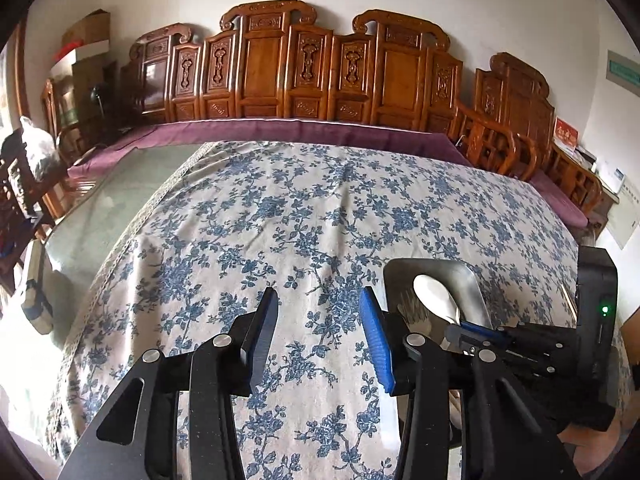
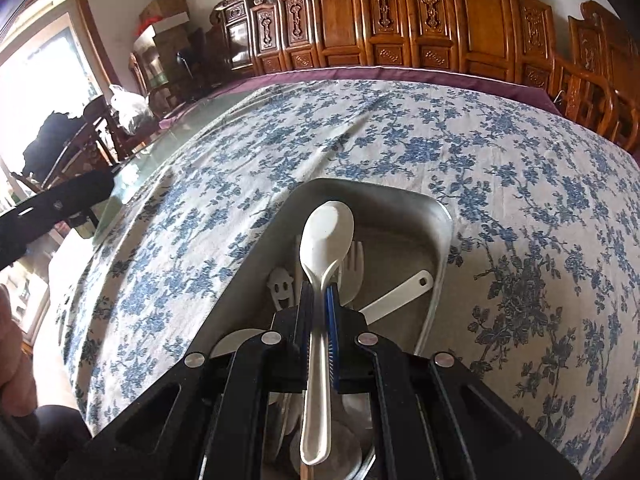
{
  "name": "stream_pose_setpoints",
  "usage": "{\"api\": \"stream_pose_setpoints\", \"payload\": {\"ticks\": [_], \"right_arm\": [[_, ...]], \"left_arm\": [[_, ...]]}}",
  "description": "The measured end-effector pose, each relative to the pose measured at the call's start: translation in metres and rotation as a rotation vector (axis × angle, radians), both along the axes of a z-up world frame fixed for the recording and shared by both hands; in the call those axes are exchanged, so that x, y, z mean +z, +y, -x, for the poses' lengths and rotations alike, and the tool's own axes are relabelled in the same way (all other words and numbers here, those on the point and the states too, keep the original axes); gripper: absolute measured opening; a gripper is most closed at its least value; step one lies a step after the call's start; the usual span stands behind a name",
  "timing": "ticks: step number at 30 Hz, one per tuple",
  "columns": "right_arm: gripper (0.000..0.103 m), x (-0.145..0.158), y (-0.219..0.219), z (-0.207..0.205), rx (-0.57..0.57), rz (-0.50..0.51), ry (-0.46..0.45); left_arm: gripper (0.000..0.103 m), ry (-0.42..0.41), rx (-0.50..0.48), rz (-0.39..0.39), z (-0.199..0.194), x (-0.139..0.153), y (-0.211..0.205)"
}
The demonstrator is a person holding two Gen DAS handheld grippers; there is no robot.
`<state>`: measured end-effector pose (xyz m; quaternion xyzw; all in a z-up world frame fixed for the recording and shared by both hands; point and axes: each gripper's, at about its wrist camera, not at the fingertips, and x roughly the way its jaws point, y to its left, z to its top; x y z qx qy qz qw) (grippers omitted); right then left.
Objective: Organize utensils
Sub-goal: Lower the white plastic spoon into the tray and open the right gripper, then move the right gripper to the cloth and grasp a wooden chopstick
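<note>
My right gripper (image 2: 319, 294) is shut on a white plastic spoon (image 2: 326, 236), gripping its handle, bowl pointing away, held over a metal tray (image 2: 438, 216). In the tray lie a white fork (image 2: 354, 264), a white handle with a hole (image 2: 404, 294) and a white smiley-face utensil (image 2: 280, 288). My left gripper (image 1: 320, 328) is open and empty above the tablecloth, left of the tray (image 1: 460, 276). The left wrist view also shows the right gripper (image 1: 476, 330) holding the spoon (image 1: 434, 294).
The table has a blue floral cloth (image 1: 300, 208) with a bare glass strip (image 1: 104, 216) at its left. A carved wooden bench (image 1: 304, 72) with a purple cushion runs along the far side. Chairs and boxes stand at the far left.
</note>
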<state>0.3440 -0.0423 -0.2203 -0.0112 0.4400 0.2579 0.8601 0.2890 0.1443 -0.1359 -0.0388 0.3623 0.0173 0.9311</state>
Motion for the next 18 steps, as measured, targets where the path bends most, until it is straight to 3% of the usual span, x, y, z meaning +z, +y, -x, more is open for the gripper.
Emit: {"api": "stream_pose_setpoints", "payload": {"ticks": [11, 18], "right_arm": [[0.013, 0.006, -0.018, 0.003, 0.012, -0.023, 0.000], [0.013, 0.022, -0.046, 0.024, 0.032, 0.012, -0.063]], "left_arm": [[0.042, 0.012, -0.061, -0.022, 0.001, -0.006, -0.026], [0.042, 0.009, -0.105, -0.027, 0.008, -0.007, -0.048]]}}
